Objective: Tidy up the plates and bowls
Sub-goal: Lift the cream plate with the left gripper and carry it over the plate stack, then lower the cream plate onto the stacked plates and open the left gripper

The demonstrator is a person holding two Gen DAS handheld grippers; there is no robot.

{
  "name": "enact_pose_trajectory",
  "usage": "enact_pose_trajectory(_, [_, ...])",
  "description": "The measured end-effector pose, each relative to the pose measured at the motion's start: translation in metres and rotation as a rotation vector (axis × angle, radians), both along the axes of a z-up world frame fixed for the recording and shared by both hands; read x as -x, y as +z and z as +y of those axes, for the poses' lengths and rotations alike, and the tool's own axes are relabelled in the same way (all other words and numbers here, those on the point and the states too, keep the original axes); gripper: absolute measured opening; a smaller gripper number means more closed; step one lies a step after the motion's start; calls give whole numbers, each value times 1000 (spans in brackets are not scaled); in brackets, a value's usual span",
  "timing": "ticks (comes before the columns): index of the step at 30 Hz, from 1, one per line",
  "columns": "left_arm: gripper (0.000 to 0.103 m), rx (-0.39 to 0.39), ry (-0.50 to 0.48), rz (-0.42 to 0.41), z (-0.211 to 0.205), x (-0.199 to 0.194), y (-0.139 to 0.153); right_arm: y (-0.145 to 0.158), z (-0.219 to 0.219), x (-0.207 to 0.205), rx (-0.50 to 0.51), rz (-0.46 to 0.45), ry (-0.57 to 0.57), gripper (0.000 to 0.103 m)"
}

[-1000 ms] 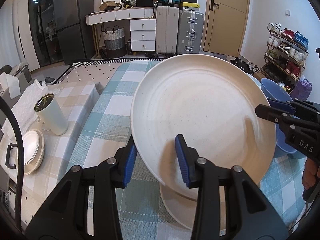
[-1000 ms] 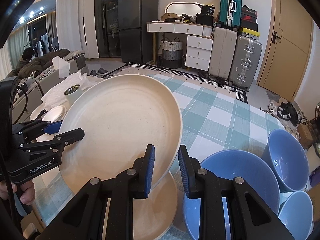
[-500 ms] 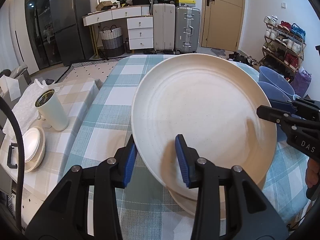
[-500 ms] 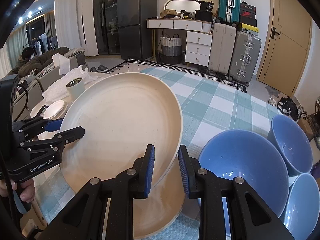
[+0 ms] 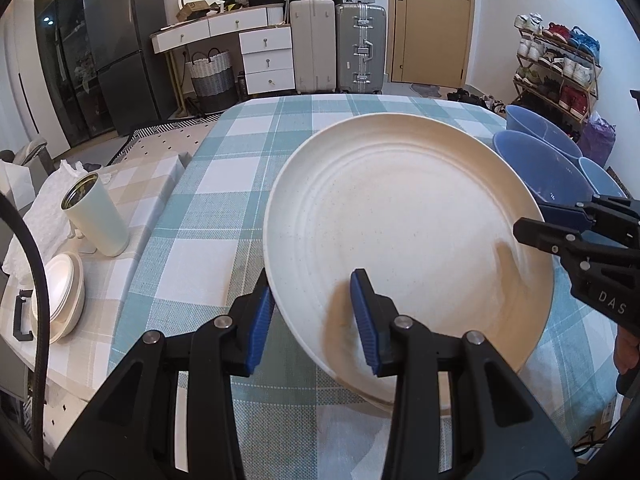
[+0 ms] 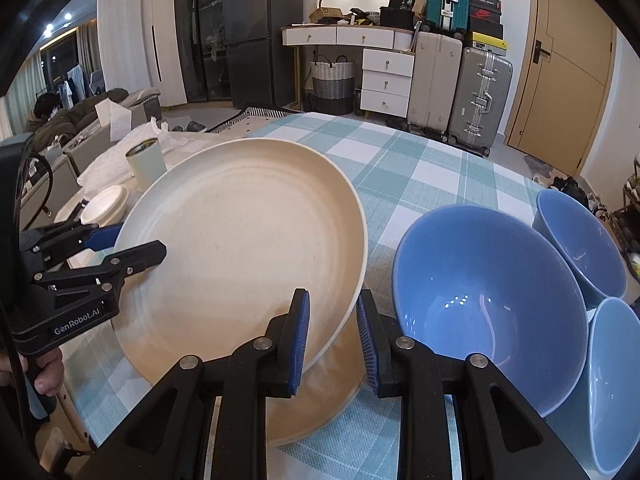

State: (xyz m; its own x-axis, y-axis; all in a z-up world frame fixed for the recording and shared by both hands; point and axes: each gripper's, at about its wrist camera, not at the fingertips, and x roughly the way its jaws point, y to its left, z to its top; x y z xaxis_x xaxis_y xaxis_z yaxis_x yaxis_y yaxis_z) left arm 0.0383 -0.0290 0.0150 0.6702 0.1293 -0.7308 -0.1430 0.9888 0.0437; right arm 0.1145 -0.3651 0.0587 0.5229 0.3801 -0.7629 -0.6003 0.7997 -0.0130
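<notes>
nearest, the left gripper (image 5: pixel 312 312) and right gripper (image 6: pixel 332 332) each pinch opposite edges of the upper cream plate (image 5: pixel 408 240), jaws narrowed onto its rim. it hangs tilted just over a second cream plate (image 6: pixel 320 400) lying on the checked surface (image 5: pixel 224 184); the stacking looks nearly done, release still to come. beyond, three blue bowls (image 6: pixel 488 300) stand side by side, seemingly not yet nested.
</notes>
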Motion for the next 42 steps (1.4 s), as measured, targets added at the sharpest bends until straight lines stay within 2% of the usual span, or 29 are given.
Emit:
enact_pose_trajectory(7, [35,7,-4,12,0,3,-12,-14,-3,7,9,23,1,24])
enact_pose_trajectory(21, [35,-12,-29,30,-8,-2,-24,-22,-10,10,23,59,-34,24])
enact_pose_trajectory(42, [36,-78,-63,60,-16,-14,-42,-36,-9,9,86,88,-58,25])
